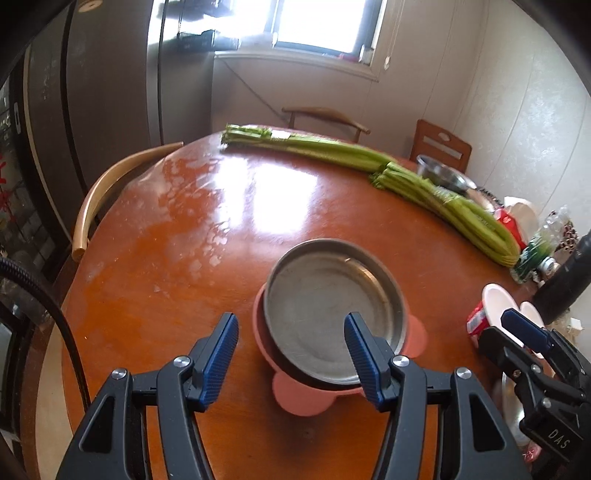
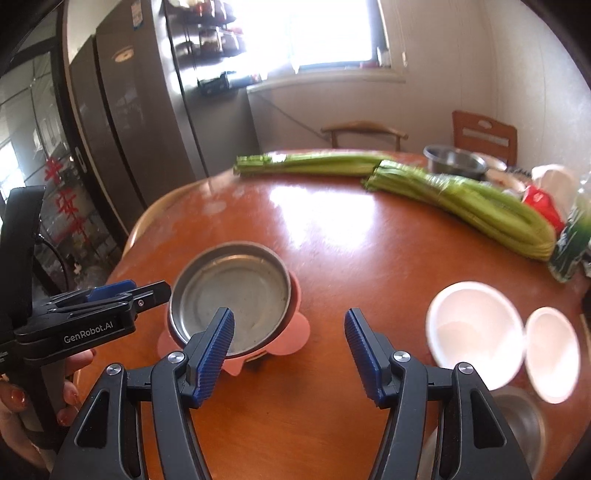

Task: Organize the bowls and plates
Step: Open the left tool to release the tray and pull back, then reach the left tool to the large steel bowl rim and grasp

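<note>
1. A glossy round wooden table (image 1: 207,229) fills a sunlit kitchen; a dark refrigerator (image 2: 122,140) stands at the left, and a bright window (image 1: 325,22) lies behind.
2. At the left of the right wrist view, a hand (image 2: 22,410) with painted nails holds the left gripper (image 1: 291,350), whose body reads "GenRobot.AI". Its blue ribbed fingers stand apart with nothing between them, hanging over the near edge of the dishes.
3. Near the table's middle, a shallow metal plate (image 1: 328,306), dull grey and scuffed inside, sits in a pink bowl (image 1: 415,338) with rounded lobe-shaped handles.
4. The right gripper (image 2: 290,350) also has its fingers parted and empty, over bare wood just right of the pink bowl. Seen from the left wrist camera, its body carries the letters "DAS".
5. Behind, two bundles of green celery (image 2: 461,203) lie across the far side, with a steel bowl (image 2: 454,160) beyond them.
6. At the right, two white bowls (image 2: 476,332) sit touching side by side, a metal dish (image 2: 521,417) lies partly under them at the table's edge, and red packaging (image 2: 541,203) shows writing too blurred to read.
</note>
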A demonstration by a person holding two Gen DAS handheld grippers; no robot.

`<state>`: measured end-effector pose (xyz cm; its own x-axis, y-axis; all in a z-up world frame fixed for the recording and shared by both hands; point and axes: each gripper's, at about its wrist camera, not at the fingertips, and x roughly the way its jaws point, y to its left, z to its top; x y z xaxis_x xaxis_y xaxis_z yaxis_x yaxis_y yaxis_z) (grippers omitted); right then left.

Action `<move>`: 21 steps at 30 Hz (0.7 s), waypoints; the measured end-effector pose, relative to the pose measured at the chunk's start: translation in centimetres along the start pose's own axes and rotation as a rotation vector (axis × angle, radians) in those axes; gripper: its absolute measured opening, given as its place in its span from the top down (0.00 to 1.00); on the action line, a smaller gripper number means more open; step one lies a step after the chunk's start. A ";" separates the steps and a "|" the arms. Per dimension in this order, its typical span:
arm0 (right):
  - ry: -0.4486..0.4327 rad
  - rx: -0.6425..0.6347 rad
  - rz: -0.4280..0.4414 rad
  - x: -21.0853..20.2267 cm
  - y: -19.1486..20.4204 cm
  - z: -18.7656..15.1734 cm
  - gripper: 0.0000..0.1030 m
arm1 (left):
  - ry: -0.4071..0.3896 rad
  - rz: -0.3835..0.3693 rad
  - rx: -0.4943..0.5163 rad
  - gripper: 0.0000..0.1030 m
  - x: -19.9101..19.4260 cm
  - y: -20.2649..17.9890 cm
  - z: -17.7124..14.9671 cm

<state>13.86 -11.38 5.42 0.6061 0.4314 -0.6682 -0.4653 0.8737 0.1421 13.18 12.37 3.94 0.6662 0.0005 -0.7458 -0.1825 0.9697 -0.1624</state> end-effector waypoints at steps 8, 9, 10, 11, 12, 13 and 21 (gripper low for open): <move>-0.110 -0.008 -0.084 -5.9 -1.6 0.1 0.37 | -0.070 -0.058 0.056 0.42 -3.5 -4.3 -0.4; -0.116 -0.008 -0.099 -6.3 -2.0 0.0 0.37 | -0.074 -0.065 0.063 0.42 -3.8 -4.8 -0.4; -0.121 -0.007 -0.109 -6.7 -2.3 -0.1 0.37 | -0.080 -0.074 0.073 0.42 -4.1 -5.5 -0.6; -0.125 -0.003 -0.117 -7.1 -2.6 -0.2 0.37 | -0.083 -0.080 0.082 0.42 -4.3 -6.1 -0.7; -0.128 0.000 -0.123 -7.4 -2.9 -0.3 0.37 | -0.087 -0.088 0.090 0.42 -4.5 -6.6 -0.7; -0.130 0.006 -0.124 -7.7 -3.3 -0.5 0.36 | -0.090 -0.093 0.095 0.42 -4.7 -6.9 -0.8; -0.158 0.035 -0.179 -10.0 -6.1 -1.7 0.32 | -0.107 -0.126 0.146 0.41 -5.8 -10.2 -1.9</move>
<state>9.54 -21.45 9.95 0.7718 0.2963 -0.5626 -0.3206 0.9454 0.0582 9.83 1.98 8.68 0.7517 -0.1044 -0.6512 0.0085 0.9888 -0.1487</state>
